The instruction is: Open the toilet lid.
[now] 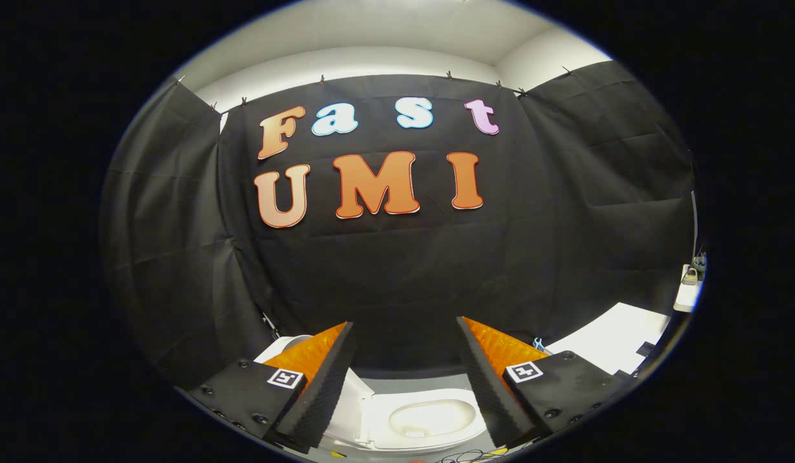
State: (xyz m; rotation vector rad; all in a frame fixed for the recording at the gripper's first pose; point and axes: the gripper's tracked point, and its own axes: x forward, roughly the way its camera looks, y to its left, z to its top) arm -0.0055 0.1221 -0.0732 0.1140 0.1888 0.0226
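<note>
A white toilet [372, 431] sits low down on the grey floor, below and between my fingers. Its oval bowl opening [429, 418] is uncovered. A white panel that looks like the lid [349, 405] stands up on the bowl's left side, partly hidden behind my left finger. More white of the toilet [278, 347] peeks out behind that finger. My gripper [405, 323] is open, held well above the toilet, with nothing between the orange-backed black foam fingers [320, 379].
Black cloth walls close the booth ahead and on both sides. A white tabletop [619, 341] lies beyond my right finger, with a small white shelf [688, 289] carrying small items farther right. Loose cables [465, 456] lie on the floor by the toilet.
</note>
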